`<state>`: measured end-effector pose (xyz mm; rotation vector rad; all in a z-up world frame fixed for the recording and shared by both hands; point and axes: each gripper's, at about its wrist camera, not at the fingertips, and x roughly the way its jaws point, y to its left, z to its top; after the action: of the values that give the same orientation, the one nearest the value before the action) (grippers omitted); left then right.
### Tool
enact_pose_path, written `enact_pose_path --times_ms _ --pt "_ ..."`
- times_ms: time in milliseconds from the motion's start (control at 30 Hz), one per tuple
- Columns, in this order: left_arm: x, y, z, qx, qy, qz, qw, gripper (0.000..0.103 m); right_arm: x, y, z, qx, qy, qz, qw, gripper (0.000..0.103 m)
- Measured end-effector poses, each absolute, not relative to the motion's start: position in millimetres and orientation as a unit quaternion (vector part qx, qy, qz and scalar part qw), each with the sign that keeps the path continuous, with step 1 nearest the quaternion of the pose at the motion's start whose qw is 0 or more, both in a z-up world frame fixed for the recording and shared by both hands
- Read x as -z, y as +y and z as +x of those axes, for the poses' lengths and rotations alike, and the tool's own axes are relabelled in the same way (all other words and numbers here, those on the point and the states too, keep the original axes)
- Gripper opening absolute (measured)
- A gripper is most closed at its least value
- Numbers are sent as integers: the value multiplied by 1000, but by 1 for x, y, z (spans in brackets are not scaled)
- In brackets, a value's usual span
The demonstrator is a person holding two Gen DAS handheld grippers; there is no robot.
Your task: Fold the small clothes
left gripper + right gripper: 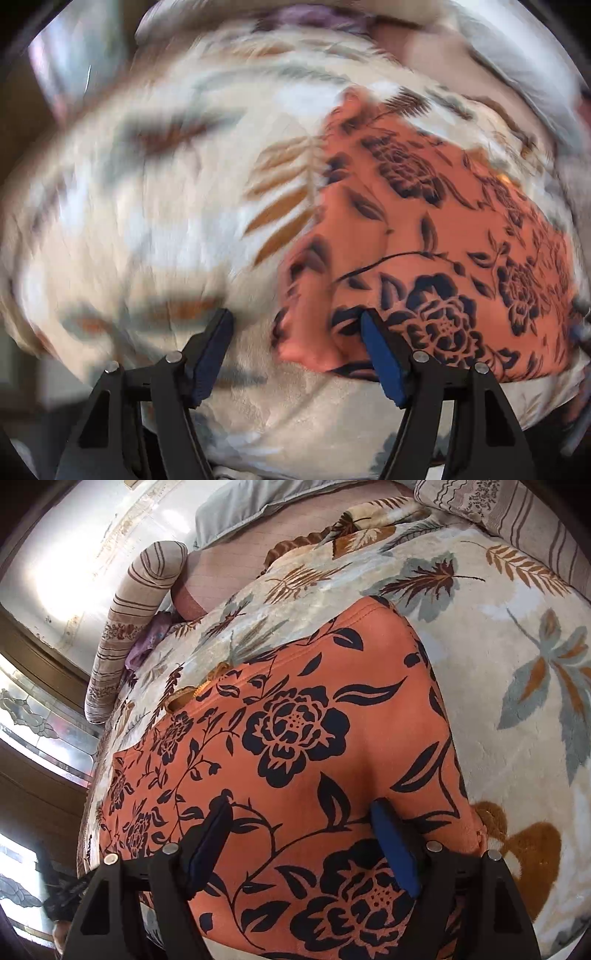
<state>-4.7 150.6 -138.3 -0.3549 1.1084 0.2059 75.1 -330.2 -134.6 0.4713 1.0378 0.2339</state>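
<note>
Orange floral garment (295, 746) found lying on the leaf-patterned blanket (517, 657) of a bed, spread mostly flat with one long straight edge on the right of the right wrist view. Appears to be a single layer or at most one broad fold; cannot tell which from these views. No compact folded stack seen anywhere.

Left gripper (295, 350) positioned at the near corner of the garment (443, 221), jaws spread, one pad over the blanket and the other over the printed cloth. Nothing pinched. View heavily blurred, so contact with the cloth cannot be confirmed.

Right gripper (301, 845) poised over the middle of the garment near its lower end, jaws spread wide, no fabric gathered between the pads. Whether the pad tips touch the cloth cannot be told.

Striped bolster (140, 627) and grey pillow (236, 513) noted beyond the garment, well apart from it. Purple cloth (144, 646) noted beside the bolster; whether another item for folding cannot be told.

Assessment: task judged at an early stage. Garment laid out, no hold on it. Remaining: taking hold of an edge or corner, bringing it across, repeating to a small tidy shape.
</note>
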Motion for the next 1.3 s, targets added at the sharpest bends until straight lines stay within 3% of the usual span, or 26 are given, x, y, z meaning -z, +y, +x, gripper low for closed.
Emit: enact_pose_path --times_ms 233,433,633,733,800,1033,1167,1300 --pt "100 157 14 -88 496 -156 850 70 136 -331 74 -112 485 227 837 80" --pt "135 183 50 -116 538 -189 813 66 136 -335 75 -121 486 241 831 81" --pt "100 163 61 -109 501 -135 848 65 137 -335 75 -125 485 245 830 81" --pt "120 162 91 -133 532 -83 832 66 136 -335 77 -123 492 250 825 81" --pt "137 173 93 -154 542 -95 821 67 134 -339 79 -123 500 270 814 81" --pt "110 163 80 -182 498 -67 845 64 110 -362 116 -154 477 328 800 81" --pt "96 131 81 -148 475 -61 865 64 154 -386 182 -149 493 394 761 81" --pt "104 109 77 -116 488 -49 864 64 162 -419 178 -116 435 487 748 81"
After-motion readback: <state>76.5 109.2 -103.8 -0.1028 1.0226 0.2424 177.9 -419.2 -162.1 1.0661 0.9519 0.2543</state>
